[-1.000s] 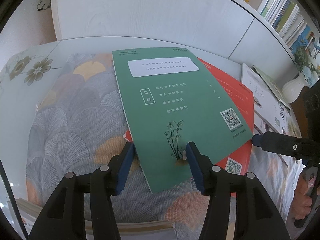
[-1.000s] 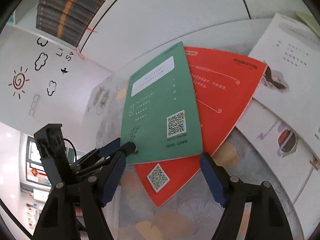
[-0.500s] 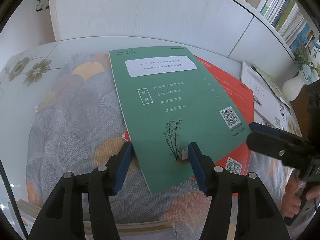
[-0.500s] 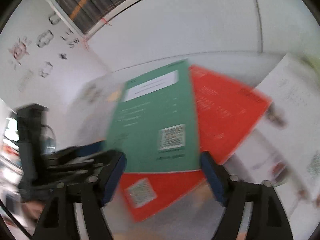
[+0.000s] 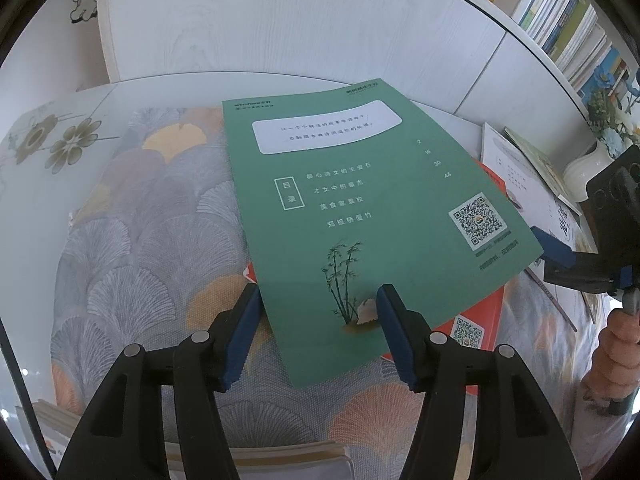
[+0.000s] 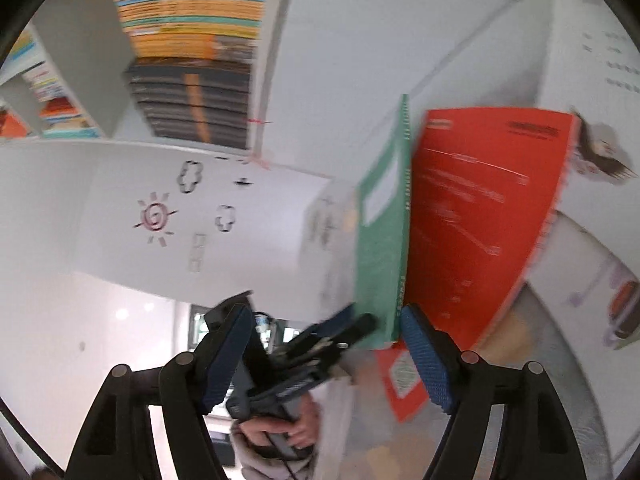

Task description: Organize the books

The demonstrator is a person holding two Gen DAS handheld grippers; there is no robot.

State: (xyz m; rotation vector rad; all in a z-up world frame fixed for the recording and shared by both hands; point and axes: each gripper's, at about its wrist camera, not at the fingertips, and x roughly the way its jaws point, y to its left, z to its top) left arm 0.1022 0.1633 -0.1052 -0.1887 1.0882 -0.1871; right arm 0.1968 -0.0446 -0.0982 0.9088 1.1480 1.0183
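Note:
A thin green book [image 5: 360, 208] lies on top of a red book [image 5: 476, 328] on the patterned tablecloth. My left gripper [image 5: 316, 320] is open, its fingers astride the green book's near corner. My right gripper [image 6: 328, 356] is open and rolled on its side; in the left wrist view [image 5: 560, 256] it sits at the green book's right edge. In the right wrist view the green book [image 6: 380, 248] shows edge-on beside the red book [image 6: 480, 220], with the book's corner between the jaws.
White picture books [image 5: 516, 172] lie to the right, next to a white vase [image 5: 580, 172]. A stack of books [image 5: 280, 456] sits at the table's near edge. A white cabinet [image 5: 280, 24] and full bookshelves [image 5: 568, 20] stand behind the table.
My right gripper has rolled onto its side and moved in to the green book's right edge. The left gripper has held its place.

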